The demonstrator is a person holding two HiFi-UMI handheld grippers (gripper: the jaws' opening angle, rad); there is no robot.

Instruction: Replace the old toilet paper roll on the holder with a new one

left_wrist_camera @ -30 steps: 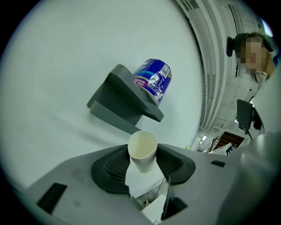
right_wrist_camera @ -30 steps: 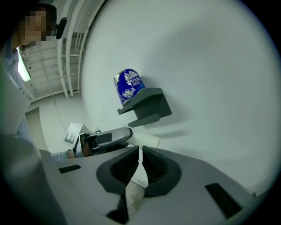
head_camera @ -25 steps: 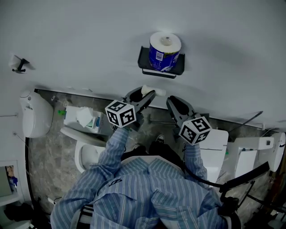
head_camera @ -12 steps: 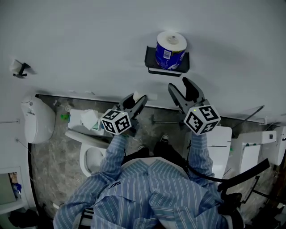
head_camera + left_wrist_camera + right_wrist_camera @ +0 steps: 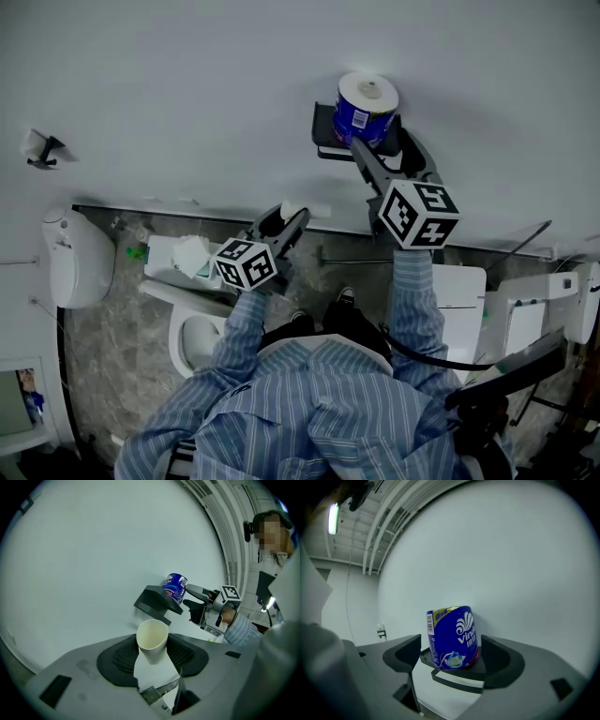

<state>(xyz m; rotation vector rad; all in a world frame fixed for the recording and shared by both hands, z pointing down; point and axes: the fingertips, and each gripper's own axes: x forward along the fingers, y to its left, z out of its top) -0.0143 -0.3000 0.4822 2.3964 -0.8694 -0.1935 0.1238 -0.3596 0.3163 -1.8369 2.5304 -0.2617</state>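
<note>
Your right gripper is up at the wall, level with the dark holder. Its tongs have just been opening and now stand wide. The new roll stands between them, with a gap showing on either side in the right gripper view, so neither pad presses on it. That roll stands upright on the holder's tray, wrapped in blue printed plastic (the white end of the paper and its core face up in the head view).

Your left gripper sits lower and to the left of the holder, apart from it and also close to the wall. Its tongs are closed on the old cardboard tube, which is squeezed slightly oval between the two dark ribbed pads. The tube's open end points away from you towards the wall, and a short tail of white paper hangs from it down into the gap between the tongs.

In the left gripper view the holder and the blue roll appear beyond the tube to the right, with your right gripper reaching in to them from the right.

Below your arms the head view shows a toilet on the left and the grey stone-patterned floor.
</note>
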